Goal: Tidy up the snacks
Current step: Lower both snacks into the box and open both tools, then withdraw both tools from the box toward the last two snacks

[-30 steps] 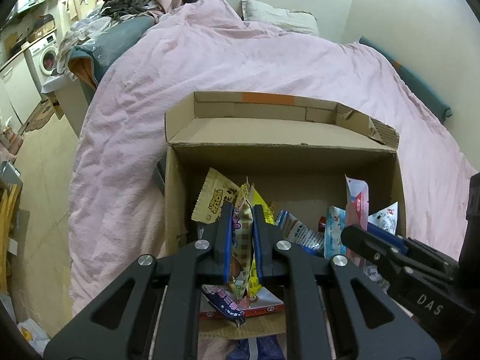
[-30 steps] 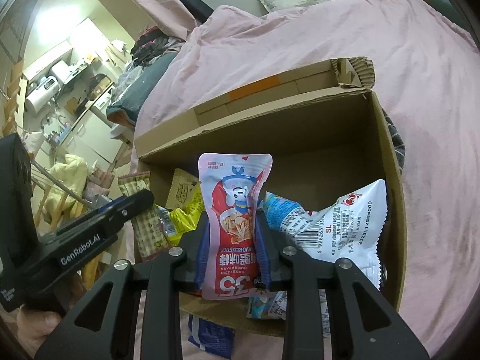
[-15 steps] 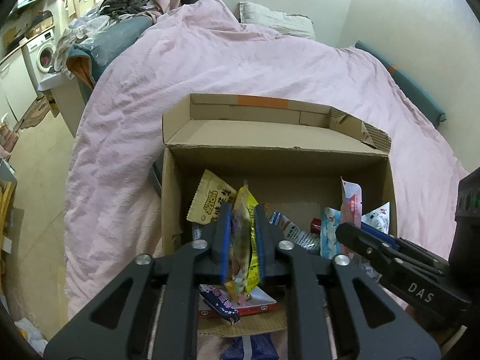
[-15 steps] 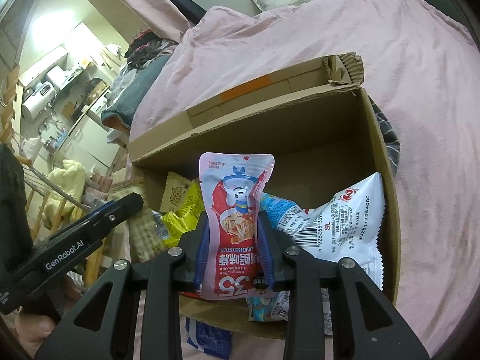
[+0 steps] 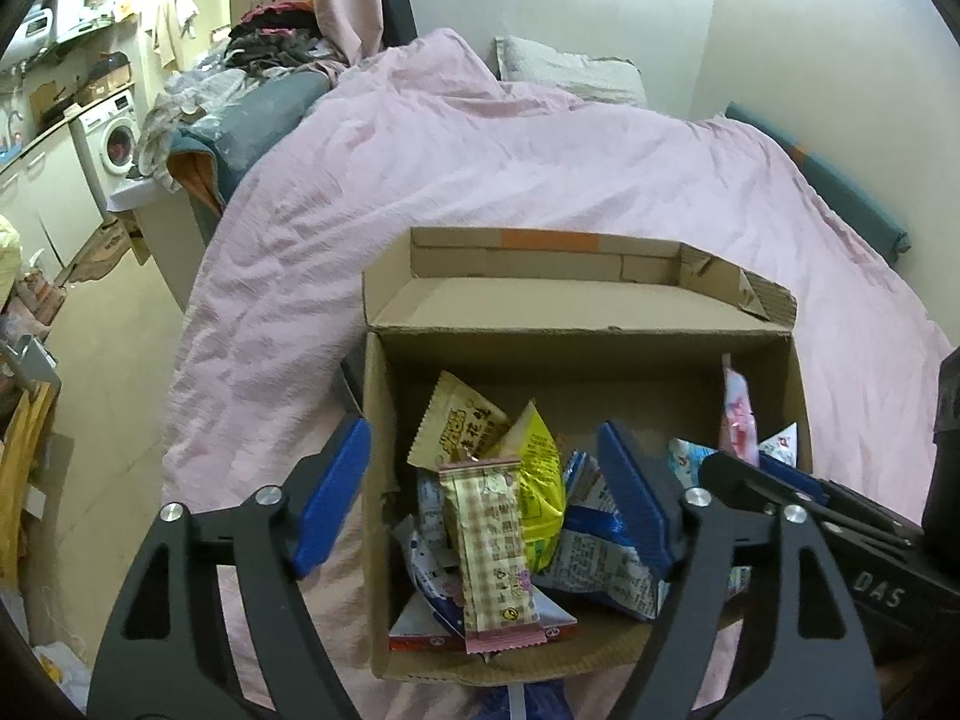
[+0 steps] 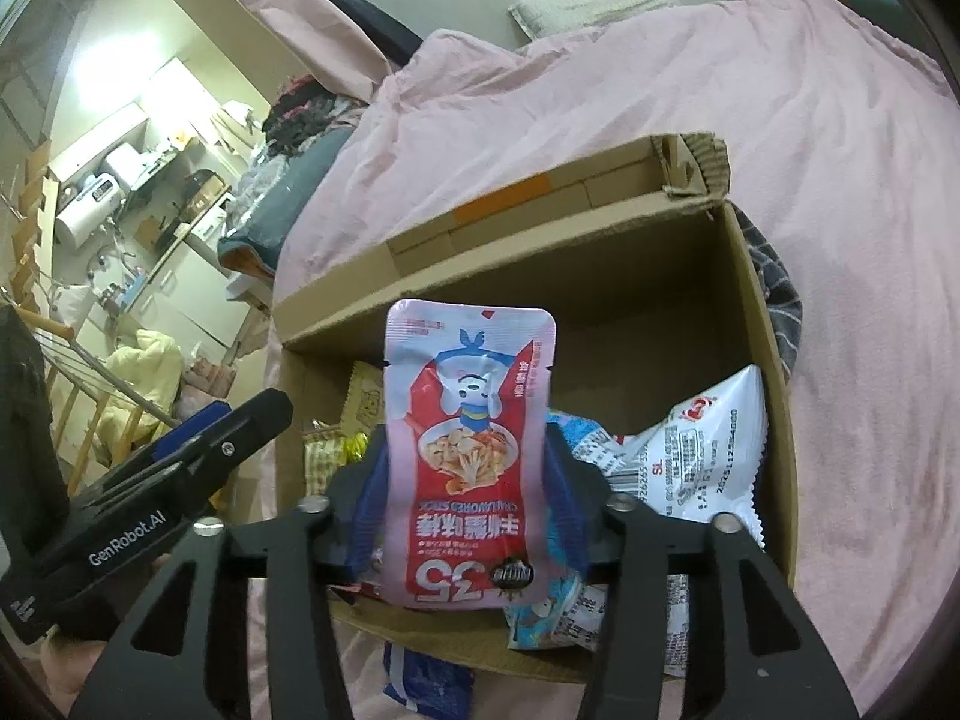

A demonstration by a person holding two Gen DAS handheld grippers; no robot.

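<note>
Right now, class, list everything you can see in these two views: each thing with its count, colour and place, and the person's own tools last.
cardboard box: one, brown, open, on the bed
pink plaid packet: one, pink and cream, upright among the snacks in the box
yellow packet: one, yellow, behind the plaid packet
tan packet: one, tan, leaning at the box's left
white bag: one, white with barcode, right side of the box
quilt: one, pink, covering the bed
pillow: one, pale grey, at the bed's head
washing machine: one, white, far left
red-and-pink pouch: one, held upside down over the box
left gripper: one, black with blue pads, jaws wide open
right gripper: one, black, jaws clamped on the pouch
</note>
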